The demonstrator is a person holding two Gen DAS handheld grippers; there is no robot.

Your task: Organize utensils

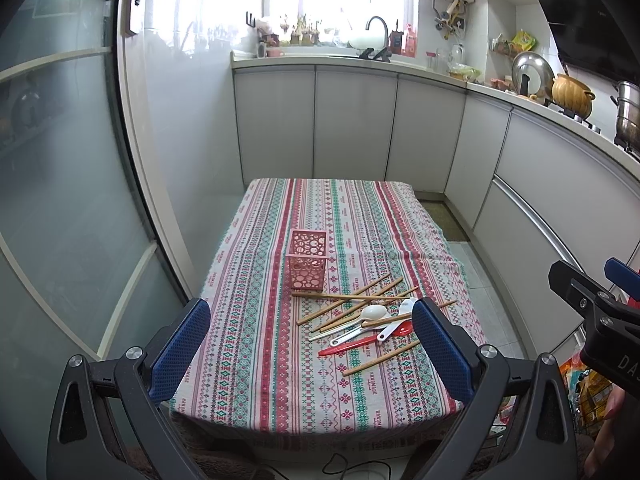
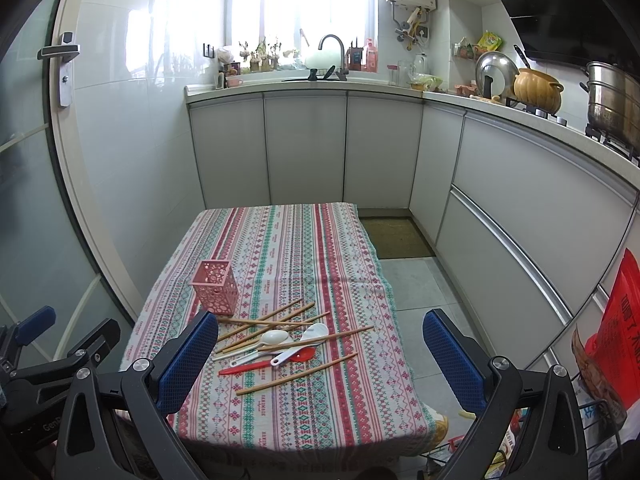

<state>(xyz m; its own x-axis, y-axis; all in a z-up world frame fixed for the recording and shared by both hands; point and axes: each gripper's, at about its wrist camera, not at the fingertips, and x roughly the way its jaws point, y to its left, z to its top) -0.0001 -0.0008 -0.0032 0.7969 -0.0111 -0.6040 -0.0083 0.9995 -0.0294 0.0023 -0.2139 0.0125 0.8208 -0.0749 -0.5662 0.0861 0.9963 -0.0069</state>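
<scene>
A pink perforated utensil holder (image 1: 307, 259) (image 2: 215, 287) stands upright and empty on the patterned tablecloth. Just in front of it lies a loose pile: several wooden chopsticks (image 1: 352, 296) (image 2: 276, 322), white spoons (image 1: 374, 313) (image 2: 274, 337) and a red spoon (image 1: 362, 345) (image 2: 264, 365). One chopstick (image 1: 380, 358) (image 2: 298, 374) lies apart, nearest the front edge. My left gripper (image 1: 312, 344) is open and empty, held above the table's near end. My right gripper (image 2: 320, 364) is open and empty, above the near right side.
The small table (image 1: 280, 392) (image 2: 304, 412) stands in a narrow kitchen. A glass door is on the left, white cabinets (image 1: 352, 128) at the back and right. A brown floor mat (image 2: 394, 238) lies beyond. A wire basket with bags (image 2: 600, 400) stands at the right.
</scene>
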